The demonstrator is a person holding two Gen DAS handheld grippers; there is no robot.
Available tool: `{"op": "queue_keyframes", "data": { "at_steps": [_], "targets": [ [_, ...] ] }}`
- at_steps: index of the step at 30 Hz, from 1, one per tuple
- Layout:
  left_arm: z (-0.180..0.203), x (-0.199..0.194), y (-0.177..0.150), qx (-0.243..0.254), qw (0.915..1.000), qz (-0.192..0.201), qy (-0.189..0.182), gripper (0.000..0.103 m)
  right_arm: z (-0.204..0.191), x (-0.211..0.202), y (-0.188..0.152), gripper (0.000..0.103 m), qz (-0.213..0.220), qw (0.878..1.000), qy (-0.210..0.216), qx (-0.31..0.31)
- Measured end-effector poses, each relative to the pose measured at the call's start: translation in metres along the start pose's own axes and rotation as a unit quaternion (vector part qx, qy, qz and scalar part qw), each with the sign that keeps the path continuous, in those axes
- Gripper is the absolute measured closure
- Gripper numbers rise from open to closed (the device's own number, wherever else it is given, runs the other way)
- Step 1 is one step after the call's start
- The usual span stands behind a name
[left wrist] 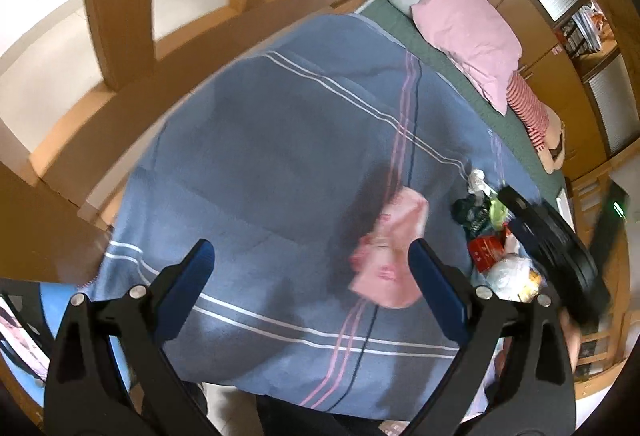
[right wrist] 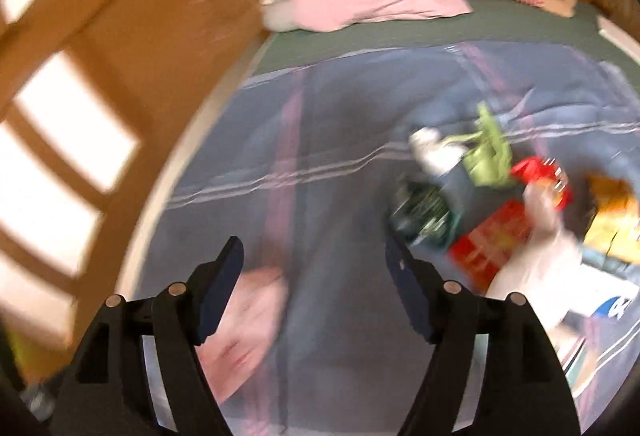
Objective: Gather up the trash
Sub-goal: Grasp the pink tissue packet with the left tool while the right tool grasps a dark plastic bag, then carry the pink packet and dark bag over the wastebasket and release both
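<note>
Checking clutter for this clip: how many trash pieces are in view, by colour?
Pink packet: 1
White pieces: 2
Light green bag: 1
Dark green packet: 1
Red packets: 2
Yellow-orange packet: 1
Total: 8 that I can make out through the blur.

- I can't read any text from either of my grippers' views.
- The red packet (right wrist: 493,241) carries pale marks, too blurred to make out.
- The pink wrapper (left wrist: 387,255) shows darker print, smeared and unreadable.
</note>
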State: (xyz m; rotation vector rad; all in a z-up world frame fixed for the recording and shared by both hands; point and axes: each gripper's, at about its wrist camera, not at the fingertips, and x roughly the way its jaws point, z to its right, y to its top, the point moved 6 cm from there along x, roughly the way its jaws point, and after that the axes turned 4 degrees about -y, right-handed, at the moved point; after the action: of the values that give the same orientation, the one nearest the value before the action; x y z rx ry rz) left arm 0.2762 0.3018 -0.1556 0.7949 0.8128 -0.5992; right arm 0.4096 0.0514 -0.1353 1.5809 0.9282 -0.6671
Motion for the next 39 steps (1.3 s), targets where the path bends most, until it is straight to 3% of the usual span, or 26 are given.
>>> {"op": "queue_keyframes", "data": {
  "at_steps": [1, 4, 6, 7, 9, 12, 13, 15, 20, 24, 27, 31, 32, 33, 34, 36, 39],
  "targets": [
    [0.002, 0.001, -0.001, 0.001, 1.0000, -0.004, -0.004, 0.006, 0.004, 0.008, 0.005, 0.031, 0.000, 1.000, -0.021, -0.005],
    [0.003, 0.004, -0.002, 0.006, 0.9999, -0.010, -0.008, 0.006, 0.025, 0.044, 0.014, 0.031, -0.010, 0.987, -0.150, -0.052],
    [0.000, 0.006, -0.001, 0.005, 1.0000, -0.008, -0.002, 0.006, 0.031, 0.062, 0.009, 0.031, -0.026, 0.979, -0.190, -0.069],
    [-0.002, 0.008, 0.000, 0.003, 0.9999, -0.009, 0.002, 0.006, 0.033, 0.069, 0.005, 0.037, -0.036, 0.977, -0.198, -0.074],
    [-0.006, 0.014, 0.002, -0.006, 0.9998, -0.017, 0.004, 0.006, 0.033, 0.074, -0.002, 0.060, -0.046, 0.977, -0.191, -0.082],
    [-0.006, 0.022, 0.003, -0.009, 0.9996, -0.026, -0.004, 0.006, 0.024, 0.059, -0.006, 0.068, -0.018, 0.986, -0.148, -0.076],
    [-0.004, 0.025, 0.002, -0.005, 0.9995, -0.031, -0.006, 0.006, 0.017, 0.040, -0.010, 0.069, 0.005, 0.993, -0.102, -0.057],
    [0.000, 0.027, 0.001, 0.006, 0.9994, -0.031, -0.012, 0.006, 0.006, 0.015, -0.018, 0.069, 0.022, 0.997, -0.061, -0.034],
    [0.011, 0.038, 0.011, 0.050, 0.9987, -0.005, 0.005, 0.004, 0.005, -0.050, -0.074, 0.069, 0.009, 0.999, 0.006, 0.051],
    [0.030, 0.063, 0.014, 0.125, 0.9912, 0.026, 0.036, 0.004, 0.007, -0.073, -0.115, 0.069, 0.012, 0.996, 0.012, 0.086],
    [0.046, 0.091, -0.003, 0.186, 0.9818, -0.016, 0.034, 0.004, 0.012, -0.087, -0.114, 0.069, 0.051, 0.993, -0.013, 0.105],
    [0.050, 0.110, -0.009, 0.201, 0.9770, -0.027, 0.067, 0.005, -0.003, -0.091, -0.113, 0.069, 0.068, 0.995, -0.033, 0.072],
    [0.049, 0.114, -0.010, 0.201, 0.9768, -0.025, 0.069, 0.007, -0.005, -0.092, -0.114, 0.069, 0.072, 0.995, -0.034, 0.066],
    [0.049, 0.118, -0.012, 0.201, 0.9770, -0.030, 0.064, 0.021, -0.006, -0.095, -0.115, 0.069, 0.076, 0.995, -0.034, 0.063],
    [0.048, 0.122, -0.014, 0.201, 0.9769, -0.042, 0.061, 0.044, -0.006, -0.095, -0.115, 0.069, 0.077, 0.994, -0.034, 0.062],
    [0.043, 0.132, -0.020, 0.205, 0.9740, -0.071, 0.066, 0.065, -0.001, -0.097, -0.116, 0.069, 0.080, 0.994, -0.031, 0.068],
    [0.046, 0.126, -0.022, 0.225, 0.9698, -0.056, 0.075, 0.076, 0.005, -0.096, -0.115, 0.069, 0.078, 0.993, -0.028, 0.079]
  ]
}}
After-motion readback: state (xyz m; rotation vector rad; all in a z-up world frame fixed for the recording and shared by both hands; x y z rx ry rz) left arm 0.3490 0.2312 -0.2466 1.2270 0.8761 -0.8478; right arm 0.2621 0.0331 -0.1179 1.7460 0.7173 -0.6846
